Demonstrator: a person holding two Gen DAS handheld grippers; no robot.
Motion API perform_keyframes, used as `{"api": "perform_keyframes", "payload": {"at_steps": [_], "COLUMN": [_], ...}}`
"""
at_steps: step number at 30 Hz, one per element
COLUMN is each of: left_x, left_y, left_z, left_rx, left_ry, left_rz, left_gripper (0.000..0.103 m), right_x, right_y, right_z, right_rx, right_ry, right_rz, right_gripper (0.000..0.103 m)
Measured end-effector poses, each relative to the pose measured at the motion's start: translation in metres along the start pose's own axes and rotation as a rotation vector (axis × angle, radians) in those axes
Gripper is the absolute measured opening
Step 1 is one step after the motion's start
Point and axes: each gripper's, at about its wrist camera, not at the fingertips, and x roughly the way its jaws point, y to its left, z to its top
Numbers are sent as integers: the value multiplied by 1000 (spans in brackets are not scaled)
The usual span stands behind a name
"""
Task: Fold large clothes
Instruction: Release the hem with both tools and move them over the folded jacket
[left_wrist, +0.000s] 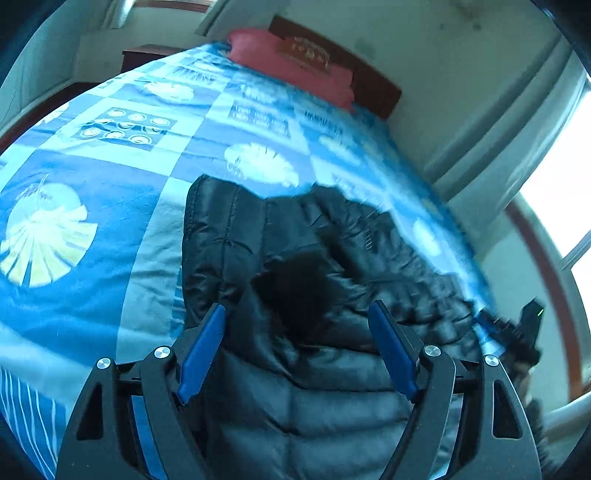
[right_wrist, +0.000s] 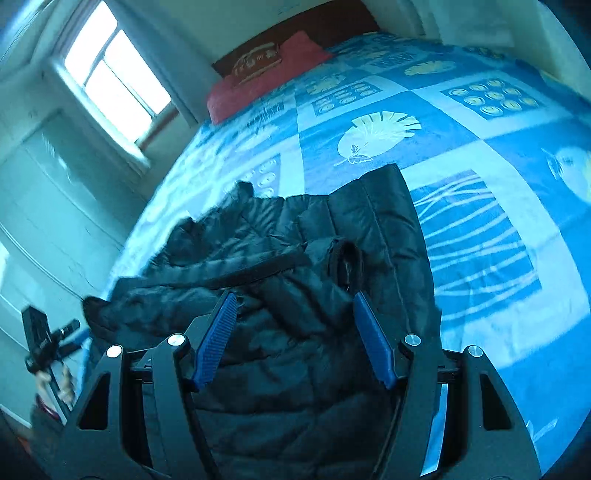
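A black quilted puffer jacket (left_wrist: 295, 280) lies bunched and partly folded on a blue patterned bedspread (left_wrist: 92, 229). My left gripper (left_wrist: 297, 314) hovers over its near part, open and empty, blue pads wide apart. In the right wrist view the same jacket (right_wrist: 295, 258) lies on the bedspread (right_wrist: 480, 240), with a sleeve cuff (right_wrist: 345, 262) resting on top. My right gripper (right_wrist: 293, 299) is open and empty just above the jacket, near that cuff.
A red pillow (left_wrist: 291, 62) lies at the head of the bed against a dark wooden headboard (left_wrist: 369, 77). A window (right_wrist: 114, 81) and white wall flank the bed's side. The other hand-held gripper (right_wrist: 48, 343) shows at the bed edge.
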Motion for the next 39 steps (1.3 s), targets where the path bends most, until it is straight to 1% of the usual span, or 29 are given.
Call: {"api": "perform_keyframes", "payload": {"at_steps": [2,3,4,5,6,7,8,9,11,14,16,19,22,24,25,28,30,35,39], "left_x": [12,15,17,19,21,22,22,20,12,-4,-12,-18,-12,-2,6,36,60,114,132], "left_y": [-1,-2,-3,-5,-10,-13,-17,-20,-26,-39,-47,-56,-56,-56,-57,-56,-49,-18,-3], "left_z": [4,5,5,5,5,5,4,4,1,2,9,29,57,75,85,104,111,104,92], "left_rx": [52,77,97,120,151,168,198,215,233,265,283,295,262,235,235,247,240,189,179], "left_ry": [17,18,21,29,39,39,38,32,10,-34,-65,-114,-150,-163,-170,-165,-143,-65,-50], "left_rz": [33,32,23,16,32,45,60,69,76,82,93,125,148,160,181,244,284,353,383], "left_gripper": [77,77,68,53,47,36,29,27,22,19,19,19,19,19,19,19,19,19,20], "right_x": [8,11,15,17,19,18,17,13,2,-20,-30,-39,-34,-20,-10,25,52,111,135], "right_y": [1,2,3,4,5,6,7,8,12,29,39,52,56,61,64,63,58,31,16], "right_z": [1,1,0,0,-1,-3,-3,-5,-5,-2,6,33,59,80,89,106,110,101,94], "right_rx": [-27,-37,-51,-60,-69,-74,-74,-73,-74,-117,-143,-165,-153,-149,-154,-162,-163,-149,-127], "right_ry": [18,26,39,46,49,44,37,25,-4,-63,-96,-158,-200,-221,-224,-204,-174,-78,-35], "right_rz": [-22,-28,-33,-42,-49,-45,-44,-39,-25,-21,-25,-32,-42,-64,-81,-128,-163,-246,-272], "right_gripper": [65,61,47,39,29,21,19,16,12,11,11,11,11,11,11,11,10,10,11]}}
